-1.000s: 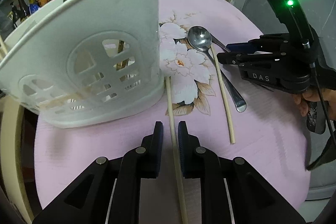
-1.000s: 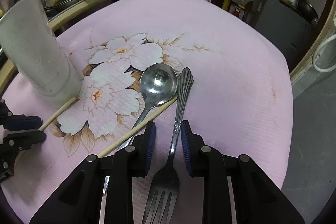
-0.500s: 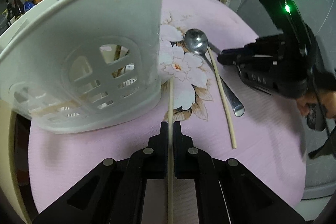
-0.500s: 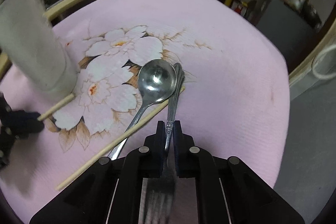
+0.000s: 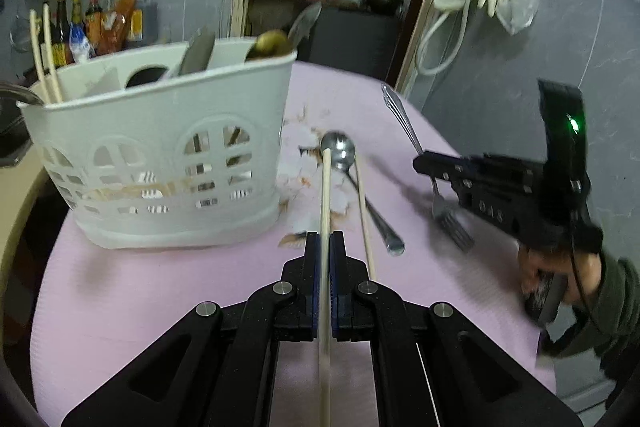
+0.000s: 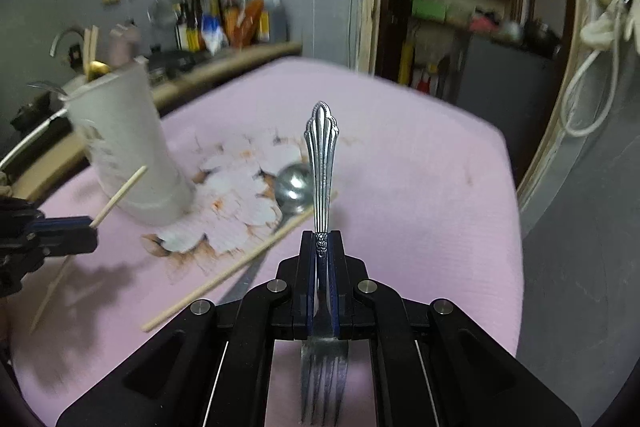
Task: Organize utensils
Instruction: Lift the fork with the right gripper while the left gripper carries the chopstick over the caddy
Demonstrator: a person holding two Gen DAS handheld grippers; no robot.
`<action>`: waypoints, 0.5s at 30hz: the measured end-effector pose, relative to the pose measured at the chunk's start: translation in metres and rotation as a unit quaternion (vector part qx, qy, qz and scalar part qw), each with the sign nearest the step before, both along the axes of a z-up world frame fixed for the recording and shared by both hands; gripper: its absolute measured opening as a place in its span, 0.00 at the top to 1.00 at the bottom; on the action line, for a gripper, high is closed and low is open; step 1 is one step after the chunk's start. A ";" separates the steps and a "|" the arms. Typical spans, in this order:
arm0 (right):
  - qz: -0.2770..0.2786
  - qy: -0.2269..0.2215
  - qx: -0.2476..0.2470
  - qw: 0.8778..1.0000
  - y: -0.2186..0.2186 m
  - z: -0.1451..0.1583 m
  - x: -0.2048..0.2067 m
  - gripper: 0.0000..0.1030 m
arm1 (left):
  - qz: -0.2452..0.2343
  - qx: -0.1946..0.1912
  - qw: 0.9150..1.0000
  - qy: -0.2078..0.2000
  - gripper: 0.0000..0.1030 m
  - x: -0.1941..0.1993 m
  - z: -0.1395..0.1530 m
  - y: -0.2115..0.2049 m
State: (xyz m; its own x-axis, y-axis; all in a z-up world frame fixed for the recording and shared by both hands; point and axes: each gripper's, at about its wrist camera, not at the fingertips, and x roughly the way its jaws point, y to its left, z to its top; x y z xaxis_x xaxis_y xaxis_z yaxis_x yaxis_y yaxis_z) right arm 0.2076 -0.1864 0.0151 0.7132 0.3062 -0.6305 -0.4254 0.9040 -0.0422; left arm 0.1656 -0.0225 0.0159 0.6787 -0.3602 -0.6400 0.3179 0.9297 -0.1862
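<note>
We have the left hand-held gripper (image 5: 325,247) clamped on one chopstick (image 5: 325,195), just in front of the white caddy (image 5: 160,163), and the right hand-held gripper (image 6: 324,247) clamped on the neck of the fork (image 6: 321,163), off to the caddy's right. Both pieces look lifted clear of the pink worktop (image 5: 160,287). The chopstick is light, stiff and thin, so we judge it could swivel in the pads; the fork is heavier and smooth, and gripping at the neck leaves the tines hanging behind. A spoon (image 5: 340,151) and a second chopstick (image 5: 365,219) lie crossed beside the caddy. The caddy already holds chopsticks and cutlery, so open slots look crowded and its rim stands in the way.
</note>
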 end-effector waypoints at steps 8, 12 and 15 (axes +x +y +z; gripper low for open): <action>-0.003 -0.126 -0.017 0.992 0.012 0.014 -0.040 0.96 | 0.027 -0.031 0.998 -0.039 0.98 -0.009 0.012 0.009; -0.010 -0.163 -0.020 0.986 0.013 0.018 -0.050 0.97 | 0.040 -0.051 0.995 -0.071 0.98 -0.020 0.025 0.017; -0.020 -0.192 -0.013 0.981 0.015 0.022 -0.059 0.97 | 0.053 -0.046 0.992 -0.104 0.98 -0.026 0.034 0.019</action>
State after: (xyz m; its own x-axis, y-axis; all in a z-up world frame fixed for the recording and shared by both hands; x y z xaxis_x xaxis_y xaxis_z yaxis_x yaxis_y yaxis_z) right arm 0.1491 -0.1715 0.0370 0.9108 0.2612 -0.3196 -0.3383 0.9160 -0.2156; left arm 0.1398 -0.0035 0.0497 0.8301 -0.3296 -0.4498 0.2596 0.9423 -0.2114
